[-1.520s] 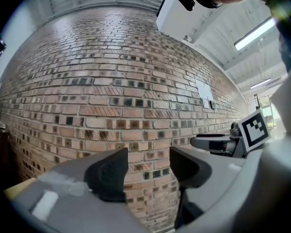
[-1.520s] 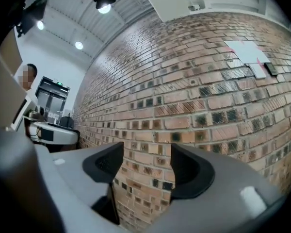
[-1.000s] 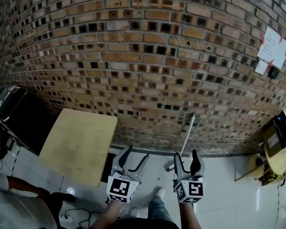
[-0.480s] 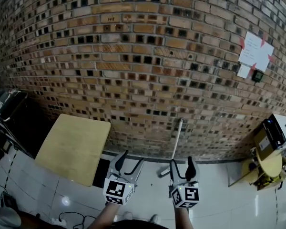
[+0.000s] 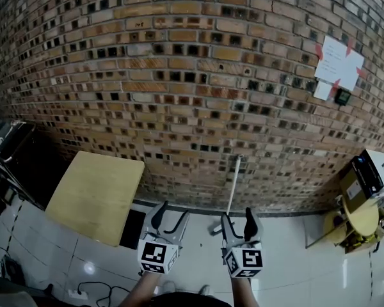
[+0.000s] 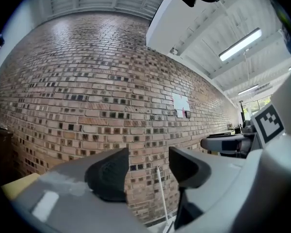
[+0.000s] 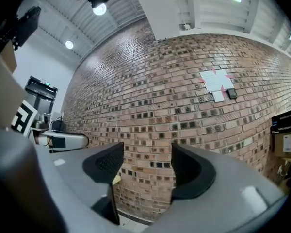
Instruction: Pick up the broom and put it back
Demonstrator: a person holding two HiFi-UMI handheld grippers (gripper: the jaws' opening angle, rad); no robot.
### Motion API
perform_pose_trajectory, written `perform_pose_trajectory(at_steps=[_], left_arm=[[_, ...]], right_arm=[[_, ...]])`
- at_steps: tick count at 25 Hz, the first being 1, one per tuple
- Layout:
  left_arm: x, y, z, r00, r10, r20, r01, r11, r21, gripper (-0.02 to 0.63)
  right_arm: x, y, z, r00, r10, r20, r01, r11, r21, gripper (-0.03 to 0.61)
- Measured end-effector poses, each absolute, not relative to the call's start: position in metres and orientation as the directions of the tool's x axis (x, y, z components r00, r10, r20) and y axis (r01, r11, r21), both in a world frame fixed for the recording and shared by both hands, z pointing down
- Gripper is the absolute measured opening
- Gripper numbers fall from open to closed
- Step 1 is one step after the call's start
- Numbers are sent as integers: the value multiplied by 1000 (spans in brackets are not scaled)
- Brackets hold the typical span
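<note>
A broom with a white handle (image 5: 233, 183) leans upright against the brick wall, its head (image 5: 218, 227) on the floor. The left gripper view also shows the handle (image 6: 161, 193), between the jaws and far off. My left gripper (image 5: 171, 213) is held level and open, left of the broom, with nothing in it. My right gripper (image 5: 237, 216) is open too and empty, just in front of the broom's lower end and apart from it. The right gripper view (image 7: 146, 166) shows only brick wall between the pads.
A light wooden table (image 5: 93, 194) stands at the left by the wall, a dark mat (image 5: 133, 229) beside it. Boxes (image 5: 370, 174) and a yellow round stand (image 5: 361, 219) are at the right. A paper sheet (image 5: 336, 59) is taped to the wall. Cables (image 5: 83, 293) lie on the floor.
Both grippers have moved closer to the wall and the broom, jaws unchanged. The person at the lower left has dropped out of view.
</note>
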State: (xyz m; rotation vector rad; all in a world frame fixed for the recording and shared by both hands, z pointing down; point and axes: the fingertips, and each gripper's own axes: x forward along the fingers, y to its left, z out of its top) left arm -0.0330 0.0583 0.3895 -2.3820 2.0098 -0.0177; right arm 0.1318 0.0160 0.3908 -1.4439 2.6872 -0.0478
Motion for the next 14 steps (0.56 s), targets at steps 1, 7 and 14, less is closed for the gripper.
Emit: perform_pose_trajectory(at_steps=[1, 7, 14], left_arm=[[-35, 58, 388, 163, -986, -13, -986, -163, -25, 261], [-47, 58, 389, 134, -991, -12, -991, -134, -27, 261], [-54, 55, 393, 126, -992, -7, -992, -126, -26, 261]], right_arm=[[131, 16, 389, -551, -831, -68, -829, 555, -64, 304], [127, 15, 387, -552, -831, -66, -830, 555, -52, 304], [128, 11, 388, -533, -844, -56, -845, 535, -30, 304]])
